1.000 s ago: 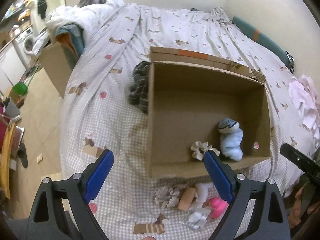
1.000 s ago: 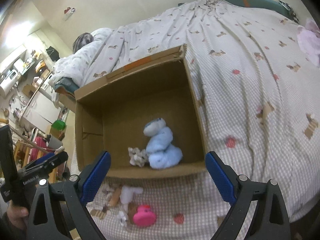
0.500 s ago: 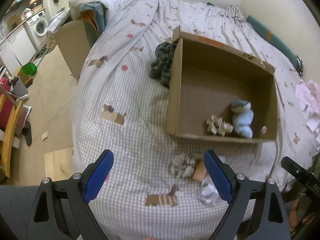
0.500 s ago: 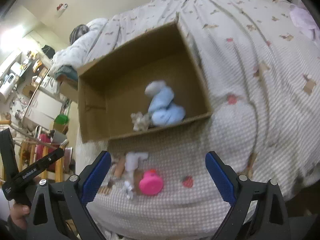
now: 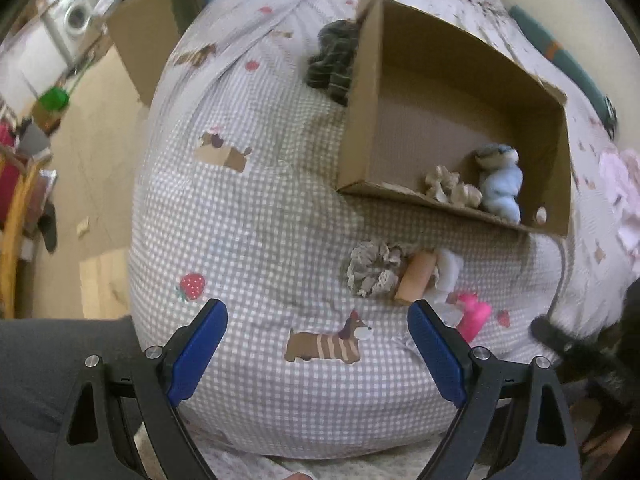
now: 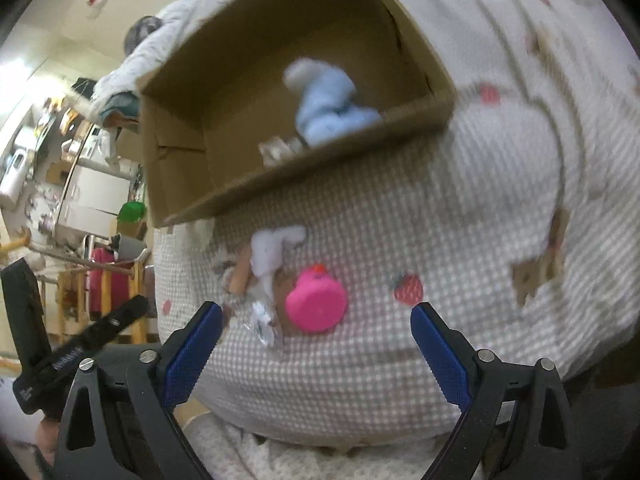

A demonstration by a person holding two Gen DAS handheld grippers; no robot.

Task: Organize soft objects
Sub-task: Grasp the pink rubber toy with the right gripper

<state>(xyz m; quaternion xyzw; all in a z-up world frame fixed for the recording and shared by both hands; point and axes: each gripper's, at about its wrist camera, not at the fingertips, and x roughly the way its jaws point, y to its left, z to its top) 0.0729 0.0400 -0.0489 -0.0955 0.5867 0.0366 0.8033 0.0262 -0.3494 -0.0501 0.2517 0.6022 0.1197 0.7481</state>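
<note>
The pink soft toy (image 6: 316,304) lies on the bed (image 6: 460,220) just in front of the cardboard box (image 6: 188,168), at the near edge of a small heap of soft things. We judge it light and squashy, with a rounded body that should give under pressure and not slip; a hold across its widest part looks best, since the small red tip on top is too slight to pinch. Touching it on the side away from us are a white plush piece (image 6: 272,248), a tan roll (image 5: 416,276) and a lacy grey scrunchie (image 5: 372,268), with a crinkly clear wrapper (image 6: 262,326) just beside it. All of these should be limp and nearly weightless, so we expect them to drag along with one another if taken carelessly; the scrunchie is best pinched through its bunched rim.

Inside the box, against the near wall, a light blue plush toy (image 5: 500,184) sits beside a beige scrunchie (image 5: 452,190). A dark striped garment (image 5: 334,60) lies outside the box's far left corner.

Our right gripper (image 6: 316,346) hangs over the pink toy with its fingers spread wide and nothing between them. Our left gripper (image 5: 318,350) is likewise wide open and empty, over bare bedspread beside the heap.
</note>
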